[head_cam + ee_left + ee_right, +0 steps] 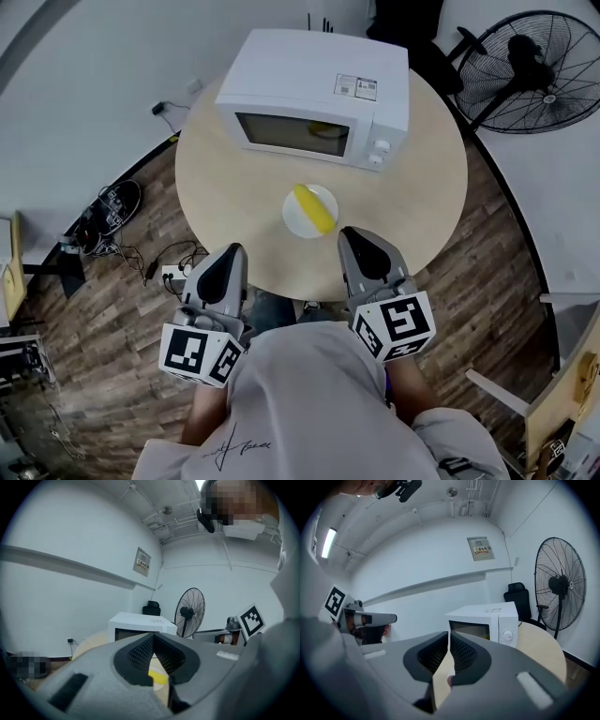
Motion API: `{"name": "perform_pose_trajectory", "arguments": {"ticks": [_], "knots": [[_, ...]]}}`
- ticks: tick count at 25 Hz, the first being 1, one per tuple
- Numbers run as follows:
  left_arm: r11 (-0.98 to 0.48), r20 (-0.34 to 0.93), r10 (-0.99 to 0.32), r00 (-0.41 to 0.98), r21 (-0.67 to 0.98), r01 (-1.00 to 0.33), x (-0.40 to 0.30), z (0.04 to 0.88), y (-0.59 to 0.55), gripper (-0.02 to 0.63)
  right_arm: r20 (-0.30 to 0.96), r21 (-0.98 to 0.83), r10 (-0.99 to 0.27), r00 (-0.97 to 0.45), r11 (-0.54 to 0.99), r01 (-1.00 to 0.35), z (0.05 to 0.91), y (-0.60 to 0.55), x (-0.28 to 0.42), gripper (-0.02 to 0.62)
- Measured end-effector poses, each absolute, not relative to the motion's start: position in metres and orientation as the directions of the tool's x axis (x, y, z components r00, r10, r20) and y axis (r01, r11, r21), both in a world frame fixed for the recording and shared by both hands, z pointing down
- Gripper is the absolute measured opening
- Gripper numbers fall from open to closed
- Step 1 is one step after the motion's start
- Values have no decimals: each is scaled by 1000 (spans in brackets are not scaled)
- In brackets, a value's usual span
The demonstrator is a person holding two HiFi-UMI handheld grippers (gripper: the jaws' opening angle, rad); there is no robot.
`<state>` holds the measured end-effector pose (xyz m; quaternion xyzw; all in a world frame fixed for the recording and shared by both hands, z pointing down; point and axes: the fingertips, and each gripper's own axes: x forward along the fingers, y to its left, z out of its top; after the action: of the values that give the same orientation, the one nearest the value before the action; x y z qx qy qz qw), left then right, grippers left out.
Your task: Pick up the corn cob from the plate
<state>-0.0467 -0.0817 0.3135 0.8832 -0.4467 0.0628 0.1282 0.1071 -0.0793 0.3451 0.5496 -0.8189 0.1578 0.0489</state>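
Round table (pixel 422 178) w/ a white microwave (pixel 319 94) at the far side, and right in front of it a white plate (pixel 296 217) w/ a yellow corn cob (pixel 312 208) lying diagonally on it. Left gripper (pixel 230 251) & right gripper (pixel 352 234) are both at the near edge, either side of the plate, not touching it. Fan (pixel 525 70) on the floor top right, cables (pixel 117 211) on the left.

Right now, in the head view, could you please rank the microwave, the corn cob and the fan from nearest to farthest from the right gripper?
1. Corn cob, on the plate just ahead and left of the right gripper.
2. Microwave, at the far side of the table.
3. Fan, off the table, at the far right.
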Motion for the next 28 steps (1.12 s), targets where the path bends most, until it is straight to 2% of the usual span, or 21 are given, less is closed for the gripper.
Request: {"name": "perform_pose_trajectory", "arguments": {"ticks": [28], "knots": [[-523, 266, -779, 568, 223, -823, -82, 332, -126, -2, 455, -192, -799, -394, 344, -919, 417, -155, 83, 44]]}}
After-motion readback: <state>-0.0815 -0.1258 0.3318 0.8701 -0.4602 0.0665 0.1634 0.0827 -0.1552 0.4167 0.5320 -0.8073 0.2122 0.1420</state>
